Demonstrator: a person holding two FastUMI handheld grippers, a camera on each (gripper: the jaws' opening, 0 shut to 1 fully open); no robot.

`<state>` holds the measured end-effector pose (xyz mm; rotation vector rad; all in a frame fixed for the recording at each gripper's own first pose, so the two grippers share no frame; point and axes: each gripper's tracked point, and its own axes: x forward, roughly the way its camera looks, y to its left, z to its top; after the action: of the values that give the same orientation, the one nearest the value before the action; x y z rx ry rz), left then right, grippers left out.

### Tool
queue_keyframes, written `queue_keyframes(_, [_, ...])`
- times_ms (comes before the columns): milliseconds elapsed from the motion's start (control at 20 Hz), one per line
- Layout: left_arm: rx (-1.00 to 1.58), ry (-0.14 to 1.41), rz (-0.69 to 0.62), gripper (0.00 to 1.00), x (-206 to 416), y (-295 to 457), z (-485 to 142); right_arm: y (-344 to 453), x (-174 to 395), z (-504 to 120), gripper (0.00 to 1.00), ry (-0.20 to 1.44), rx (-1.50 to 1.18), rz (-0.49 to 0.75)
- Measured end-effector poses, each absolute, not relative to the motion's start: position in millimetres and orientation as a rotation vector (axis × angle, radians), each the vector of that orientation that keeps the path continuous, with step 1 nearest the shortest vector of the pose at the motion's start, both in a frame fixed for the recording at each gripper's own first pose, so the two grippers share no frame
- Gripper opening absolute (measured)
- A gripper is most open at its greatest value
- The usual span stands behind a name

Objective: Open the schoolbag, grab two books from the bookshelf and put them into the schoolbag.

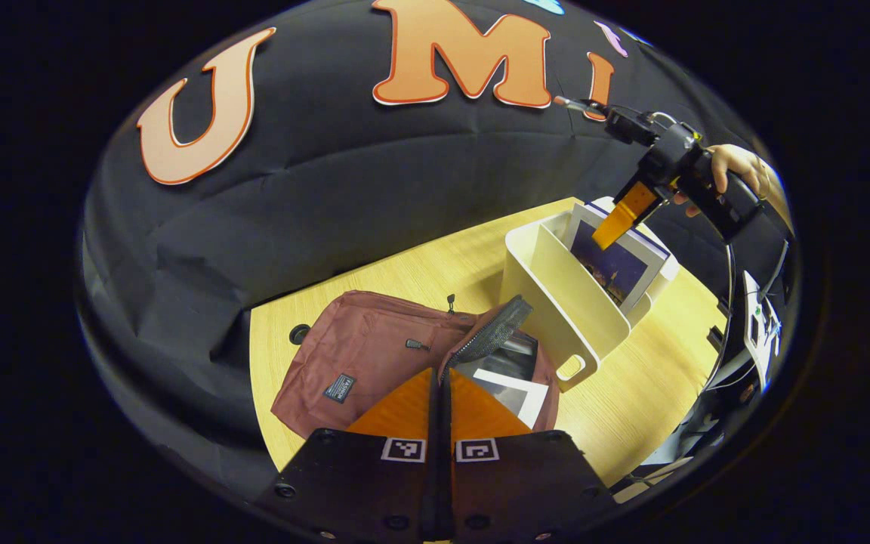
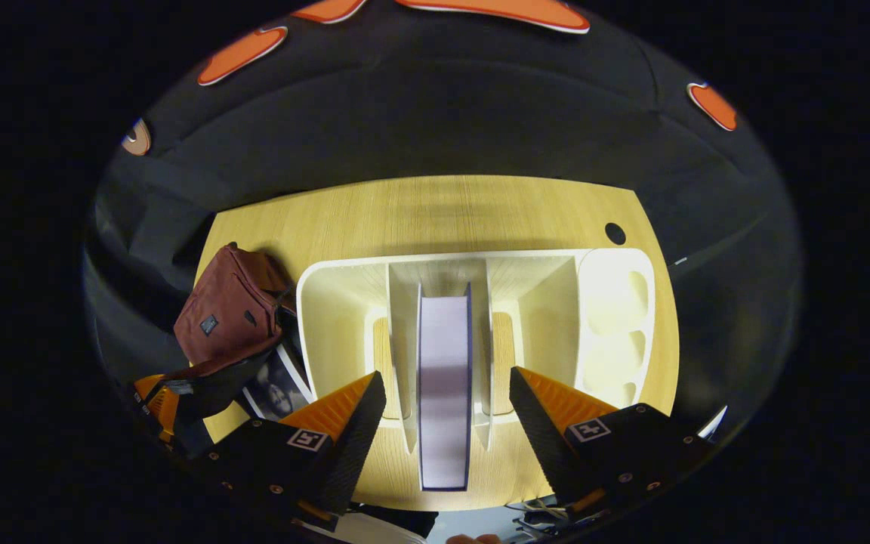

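Observation:
The maroon schoolbag (image 1: 363,359) lies open on the wooden table (image 1: 654,378), with one book (image 1: 514,385) inside its mouth. My left gripper (image 1: 439,375) is shut on the rim of the bag's opening, and the lining flap stands up beside it. A white bookshelf (image 2: 333,310) holds a book (image 2: 442,355) upright in its middle slot. My right gripper (image 2: 446,378) hangs open over that book with one finger on each side, apart from it. The left gripper view shows the right gripper (image 1: 610,236) above the bookshelf (image 1: 556,302), held by a hand (image 1: 741,166).
The shelf's right end has a block with round holes (image 2: 620,325). The tabletop has a cable hole (image 2: 615,233) at the back. Equipment and cables (image 1: 760,336) stand off the table's right edge. The black cloth wall is close behind the table.

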<state>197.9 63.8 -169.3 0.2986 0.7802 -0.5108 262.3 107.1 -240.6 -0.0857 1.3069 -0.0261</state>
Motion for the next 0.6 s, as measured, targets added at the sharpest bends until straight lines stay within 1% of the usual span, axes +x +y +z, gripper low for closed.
queue_keyframes(200, [0.31,0.795,-0.521,0.01,200.8,63.5,-170.8,96.1,261.2,-263.6,1.0,1.37,-0.1,-0.061])
queue_keyframes(250, [0.315,0.796,-0.524,0.01,200.6,62.9,-169.7,93.9,259.6,-267.0,0.87,1.386,-0.088,-0.082])
queue_keyframes(300, [0.324,0.798,-0.524,0.01,200.3,63.4,-169.2,92.8,258.7,-270.7,0.6,1.396,-0.073,-0.091])
queue_keyframes(400, [0.334,0.8,-0.537,0.01,202.3,62.8,-168.8,92.9,260.8,-269.0,0.4,1.379,-0.041,-0.102])
queue_keyframes(600, [0.327,0.806,-0.546,0.01,202.3,61.6,-170.8,98.7,249.6,-253.9,0.38,1.378,-0.025,-0.098])
